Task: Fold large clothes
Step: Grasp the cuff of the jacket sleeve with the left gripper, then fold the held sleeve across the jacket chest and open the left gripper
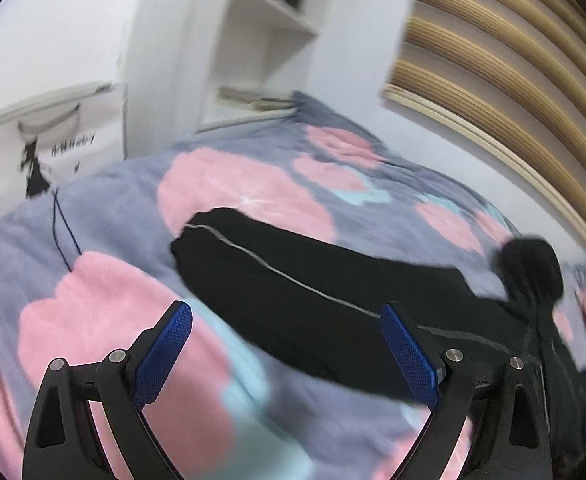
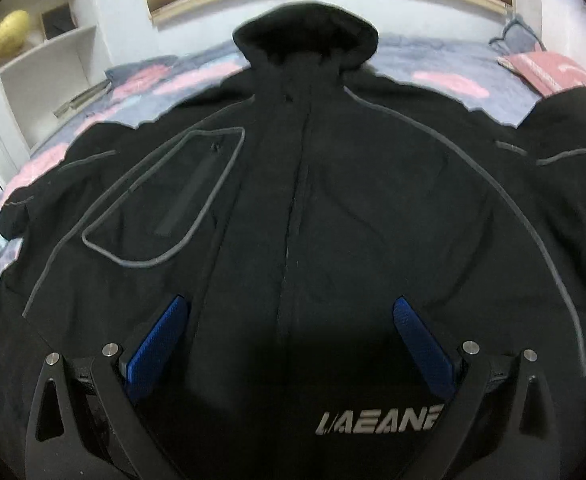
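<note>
black hooded jacket [image 2: 333,200] flat on fleecy grey-pink blanket [image 1: 113,220] | white shelf unit [image 1: 261,40] behind | left gripper [image 1: 285,316], right gripper [image 2: 293,308] fingers apart, empty

Jacket [image 2: 293,200] lies spread flat on blanket [image 2: 445,76].

black hooded jacket [image 2: 333,208] | flat, front up | sleeves spread | on bed

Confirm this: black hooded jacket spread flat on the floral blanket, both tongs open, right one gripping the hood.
Not gripping. The right wrist view shows the right tongs open and empty over the jacket front, far from the hood. The left tongs are open; the blanket is floral.
</note>
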Motion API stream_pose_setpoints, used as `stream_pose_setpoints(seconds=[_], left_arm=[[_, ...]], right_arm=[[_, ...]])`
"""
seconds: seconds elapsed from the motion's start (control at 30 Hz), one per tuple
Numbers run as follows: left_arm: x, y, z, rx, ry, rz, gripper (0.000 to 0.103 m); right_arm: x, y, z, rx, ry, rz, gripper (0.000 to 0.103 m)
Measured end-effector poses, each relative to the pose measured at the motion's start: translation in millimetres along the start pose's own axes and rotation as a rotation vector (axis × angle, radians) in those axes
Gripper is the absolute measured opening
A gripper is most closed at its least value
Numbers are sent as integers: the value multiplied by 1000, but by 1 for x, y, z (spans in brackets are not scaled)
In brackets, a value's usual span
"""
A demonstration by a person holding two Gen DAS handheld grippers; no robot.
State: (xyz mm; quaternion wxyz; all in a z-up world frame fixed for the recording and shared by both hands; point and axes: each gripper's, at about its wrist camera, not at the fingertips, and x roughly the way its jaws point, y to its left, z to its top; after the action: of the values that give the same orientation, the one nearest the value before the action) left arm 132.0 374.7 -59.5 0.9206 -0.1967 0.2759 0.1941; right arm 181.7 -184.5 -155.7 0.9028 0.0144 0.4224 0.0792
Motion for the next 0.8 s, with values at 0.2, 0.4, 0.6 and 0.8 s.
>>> stream_pose_setpoints(seconds=[0.2, 0.4, 0.6, 0.8], left_arm=[[76, 57, 17, -197, 44, 33, 95], [120, 69, 13, -238, 97, 46, 95], [132, 68, 9, -227, 98, -11, 22], [77, 20, 18, -52, -42, -19, 19]], right_arm=[[4, -1, 0, 0, -8, 8, 103], [3, -1, 3, 2, 0, 16, 103], [4, 0, 4, -7, 6, 18, 103], [4, 0, 3, -8, 6, 19, 103]])
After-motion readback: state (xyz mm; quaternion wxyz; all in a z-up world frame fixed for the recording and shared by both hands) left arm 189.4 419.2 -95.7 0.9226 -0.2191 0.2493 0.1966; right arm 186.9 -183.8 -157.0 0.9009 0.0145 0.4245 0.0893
